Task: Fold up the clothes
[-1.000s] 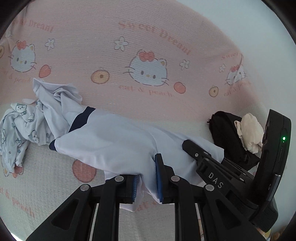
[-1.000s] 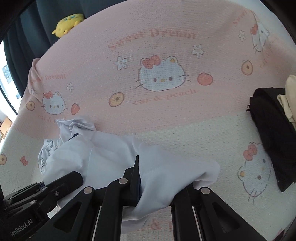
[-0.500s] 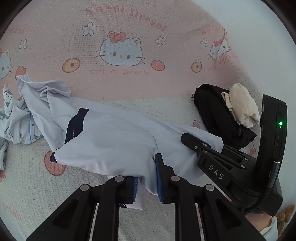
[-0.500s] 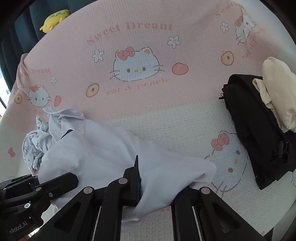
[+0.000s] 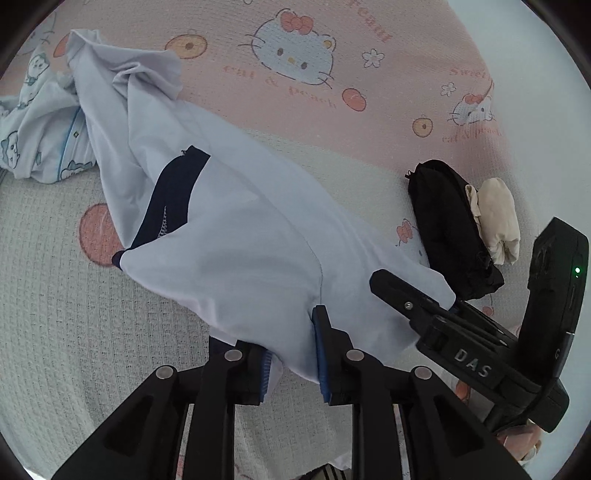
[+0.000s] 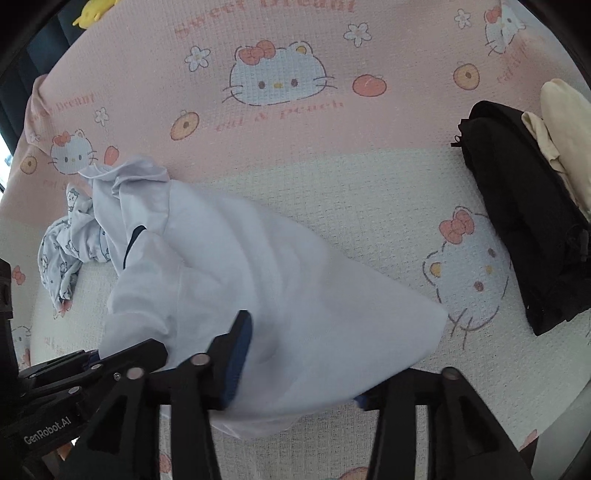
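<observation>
A pale white shirt with a navy collar band (image 5: 229,236) lies stretched across the bed, its far end crumpled at the upper left. My left gripper (image 5: 291,347) is shut on the shirt's near hem. My right gripper (image 6: 299,373) holds the same hem further right, with cloth (image 6: 280,295) draped over and between its fingers; the right finger is mostly hidden by fabric. Each gripper shows at the edge of the other's view, close together.
A small printed blue-white garment (image 5: 33,136) lies bunched at the far left. A folded black garment (image 5: 450,229) with a cream one (image 5: 495,218) on it sits at the right. The pink and white Hello Kitty bedspread (image 6: 295,166) covers the bed. A yellow plush toy (image 6: 92,11) lies at the far edge.
Both grippers have pulled the shirt's hem toward me and to the right, and the views have tilted down. The shirt is drawn out longer; the navy collar band shows more.
</observation>
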`<state>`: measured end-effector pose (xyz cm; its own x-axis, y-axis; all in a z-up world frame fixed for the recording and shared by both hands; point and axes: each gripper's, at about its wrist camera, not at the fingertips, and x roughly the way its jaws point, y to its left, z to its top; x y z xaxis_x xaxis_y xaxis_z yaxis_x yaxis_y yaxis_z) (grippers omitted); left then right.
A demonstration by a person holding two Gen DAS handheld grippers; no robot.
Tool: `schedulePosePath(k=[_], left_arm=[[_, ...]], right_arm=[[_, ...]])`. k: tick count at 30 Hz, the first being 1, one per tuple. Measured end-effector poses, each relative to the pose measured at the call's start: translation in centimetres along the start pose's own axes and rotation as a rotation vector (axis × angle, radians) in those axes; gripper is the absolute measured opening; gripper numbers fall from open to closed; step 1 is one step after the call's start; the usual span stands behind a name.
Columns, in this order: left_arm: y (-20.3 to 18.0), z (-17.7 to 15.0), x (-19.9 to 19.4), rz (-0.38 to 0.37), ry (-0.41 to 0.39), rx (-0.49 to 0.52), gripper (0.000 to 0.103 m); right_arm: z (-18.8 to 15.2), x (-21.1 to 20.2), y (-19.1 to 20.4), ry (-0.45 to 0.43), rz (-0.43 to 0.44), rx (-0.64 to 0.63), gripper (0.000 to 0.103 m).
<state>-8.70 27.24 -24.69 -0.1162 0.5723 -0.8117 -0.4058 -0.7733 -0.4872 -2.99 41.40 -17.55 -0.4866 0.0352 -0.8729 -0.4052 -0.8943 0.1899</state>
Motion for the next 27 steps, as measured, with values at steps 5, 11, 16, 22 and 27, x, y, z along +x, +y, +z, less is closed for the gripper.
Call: schedulePosePath(k=[5, 11, 16, 22, 27], left_arm=[[0.2, -0.4, -1.9, -0.017, -0.042, -0.019, 0.049], [2.7, -0.5, -3.2, -0.019, -0.058, -0.113, 0.049], [5.6, -1.3, -6.1, 0.086, -0.176, -0.123, 0.049], [10.4, -2.0, -9.4, 0.144, -0.222, -0.149, 0.049], [15.0, -2.2, -11.0, 0.185, -0.239, -0.241, 0.049]], right_arm=[[-0.2, -2.0, 0.2, -0.042, 0.044, 0.030, 0.070], [-1.1, -2.5, 0.5, -0.042, 0.096, 0.110, 0.071], [-1.8, -2.7, 2.4, -0.037, 0.115, 0.113, 0.071], [-2.5, -3.4, 6.0, -0.077, 0.075, 0.036, 0.071], [-3.2, -3.3, 9.1, -0.071, 0.100, 0.036, 0.071]])
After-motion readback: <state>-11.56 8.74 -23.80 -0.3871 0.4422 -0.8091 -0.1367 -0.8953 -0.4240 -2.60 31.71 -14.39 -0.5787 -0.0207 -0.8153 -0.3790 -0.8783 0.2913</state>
